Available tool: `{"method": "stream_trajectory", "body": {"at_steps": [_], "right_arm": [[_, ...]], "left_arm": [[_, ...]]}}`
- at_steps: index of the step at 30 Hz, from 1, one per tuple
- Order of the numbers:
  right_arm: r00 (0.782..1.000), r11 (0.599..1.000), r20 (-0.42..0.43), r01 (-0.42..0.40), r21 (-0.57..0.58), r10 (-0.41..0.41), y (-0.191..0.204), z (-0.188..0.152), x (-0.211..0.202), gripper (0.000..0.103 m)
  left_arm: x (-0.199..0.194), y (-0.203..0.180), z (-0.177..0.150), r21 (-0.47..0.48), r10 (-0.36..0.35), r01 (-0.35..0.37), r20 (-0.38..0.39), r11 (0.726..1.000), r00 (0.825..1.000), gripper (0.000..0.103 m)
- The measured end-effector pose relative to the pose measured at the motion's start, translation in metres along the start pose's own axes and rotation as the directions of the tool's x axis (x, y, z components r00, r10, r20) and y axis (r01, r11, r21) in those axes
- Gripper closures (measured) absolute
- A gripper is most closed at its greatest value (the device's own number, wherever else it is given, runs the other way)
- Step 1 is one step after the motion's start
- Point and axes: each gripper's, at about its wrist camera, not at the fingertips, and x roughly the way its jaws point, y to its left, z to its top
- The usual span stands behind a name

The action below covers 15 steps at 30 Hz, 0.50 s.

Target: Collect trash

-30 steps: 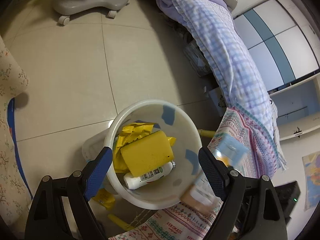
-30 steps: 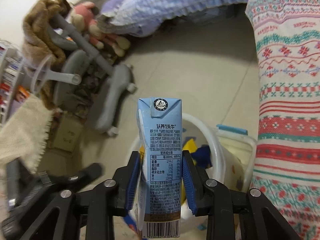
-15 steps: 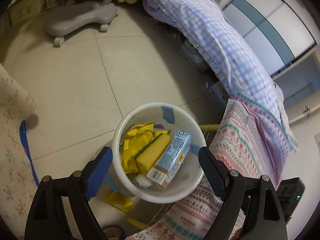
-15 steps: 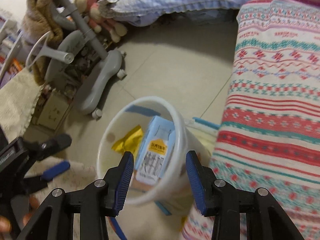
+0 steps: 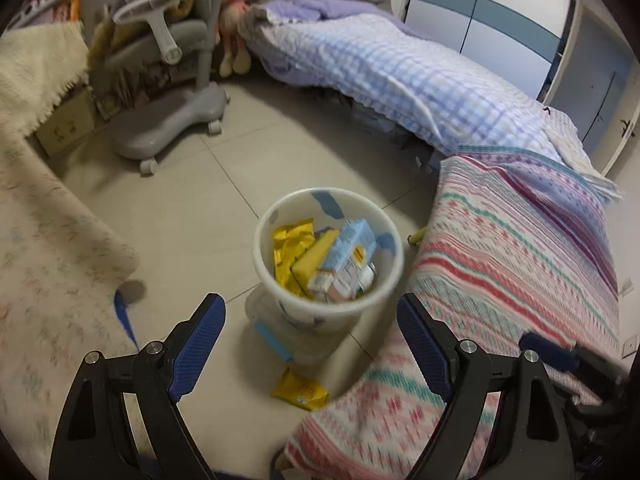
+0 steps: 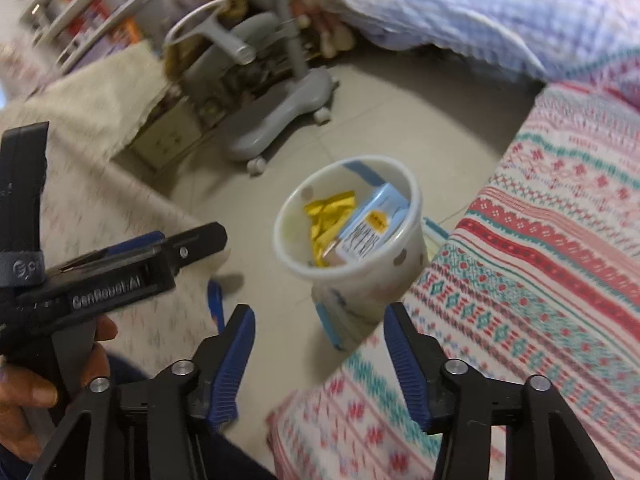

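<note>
Grippers both hang spread and empty: my right gripper [image 6: 318, 354] has let go of the milk carton [image 6: 366, 226], which now lies inside the white bin [image 5: 332, 308] among yellow wrappers. My left gripper [image 5: 310, 344] hovers near. One yellow packet [image 5: 300, 390] remains on the floor, probably my next pickup.

We saw that our left claw [image 5: 311, 338] and right claw [image 6: 319, 354] shared one build: black angular frames, silver round-headed screws at the joints, and ribbed blue pads [image 5: 196, 344] lining the fingers. The left body carried pale "GenRobot.AI" lettering and a grey strap.
</note>
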Motion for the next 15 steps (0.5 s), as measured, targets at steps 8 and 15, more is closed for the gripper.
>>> {"method": "stream_trajectory", "body": {"at_steps": [8,15], "right_arm": [[0.996,0.989,0.022,0.089,-0.121,-0.087,0.014,-0.049,-0.053,0.028],[0.98,0.985,0.142,0.153,-0.084,-0.14,0.006,-0.074,-0.098,0.011]], "left_arm": [[-0.075,-0.043,-0.056,0.085,0.106,-0.116,0.108,0.99,0.988,0.013],[-0.106,-0.075,-0.079,0.115,0.104,-0.118,0.124,0.986,0.987,0.013]]}}
